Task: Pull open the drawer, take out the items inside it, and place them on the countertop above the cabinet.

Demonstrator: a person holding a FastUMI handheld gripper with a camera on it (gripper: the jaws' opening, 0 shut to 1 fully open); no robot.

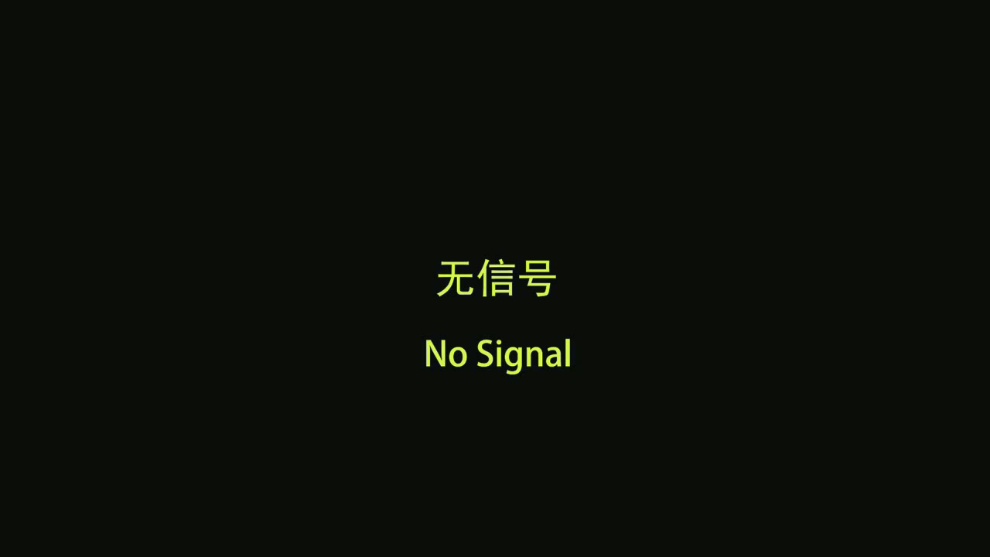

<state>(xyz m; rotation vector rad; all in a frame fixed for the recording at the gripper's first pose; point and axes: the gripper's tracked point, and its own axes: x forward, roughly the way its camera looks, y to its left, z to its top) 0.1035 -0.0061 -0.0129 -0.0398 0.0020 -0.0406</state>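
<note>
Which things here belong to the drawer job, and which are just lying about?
Job things: none can be made out; the gripper view is a dark placeholder with a no-signal notice.
Lying about: none can be made out either. The jaws' state cannot be judged.

The gripper view is dark with no camera feed, so free room, things in the way, and what the fingers are at cannot be told.
</note>
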